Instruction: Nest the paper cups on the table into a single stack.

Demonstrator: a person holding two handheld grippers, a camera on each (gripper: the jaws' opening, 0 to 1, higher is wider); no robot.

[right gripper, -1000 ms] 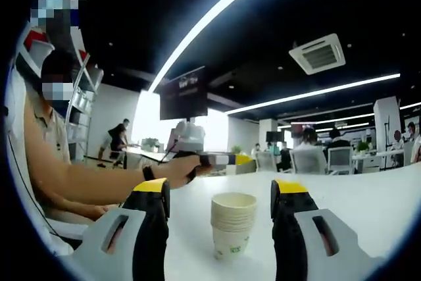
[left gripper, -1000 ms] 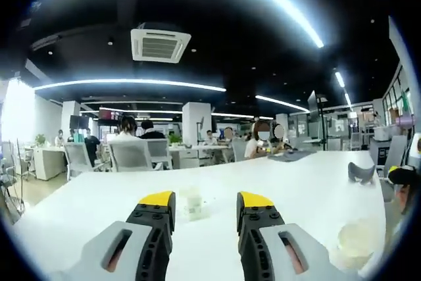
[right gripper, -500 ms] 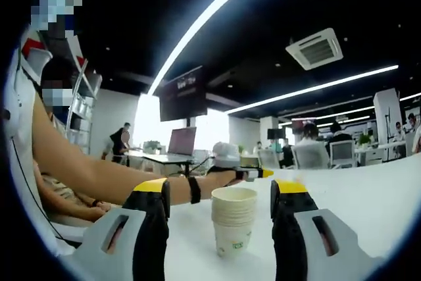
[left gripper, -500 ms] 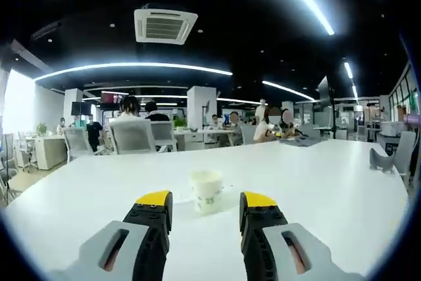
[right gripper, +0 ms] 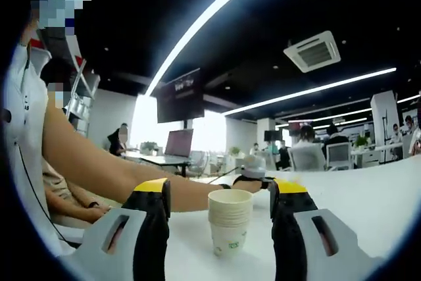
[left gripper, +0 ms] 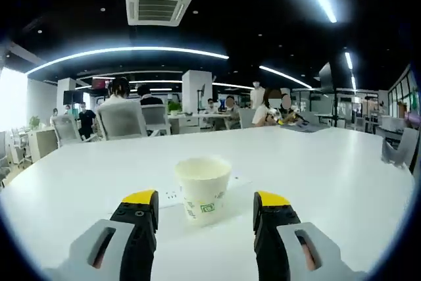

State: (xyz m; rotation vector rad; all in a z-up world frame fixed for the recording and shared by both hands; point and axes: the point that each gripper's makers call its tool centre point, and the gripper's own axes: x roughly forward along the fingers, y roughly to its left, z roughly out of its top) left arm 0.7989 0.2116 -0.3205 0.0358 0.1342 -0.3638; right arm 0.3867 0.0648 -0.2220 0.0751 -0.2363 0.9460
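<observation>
In the left gripper view, the left gripper (left gripper: 205, 210) sits low over the white table (left gripper: 329, 176), its two yellow-tipped jaws spread wide and holding nothing. A single paper cup (left gripper: 202, 189) stands upright on the table just ahead of the jaw tips and between their lines, its green mark facing the camera, and neither jaw touches it. A flat white strip (left gripper: 170, 196) lies on the table right behind the cup's left side. Farther back, seated people (left gripper: 125, 106) and office chairs line the far desks, and a ceiling vent (left gripper: 158, 6) hangs above among long light strips. Over to the right gripper view: the right gripper (right gripper: 220, 203) is also parted wide and empty, jaws rising on either side of a stack of cups (right gripper: 229, 222). That stack stands upright on the table (right gripper: 368, 195), several rims showing one inside the other, a green mark low on the bottom cup, and clear gaps separate it from both jaws. Behind the stack, the person's bare forearm (right gripper: 118, 179) reaches across from the left toward the table's middle, the hand gripping a tool just past the cup rims. A dark hanging screen (right gripper: 179, 95) and a laptop (right gripper: 178, 143) show in the background.
</observation>
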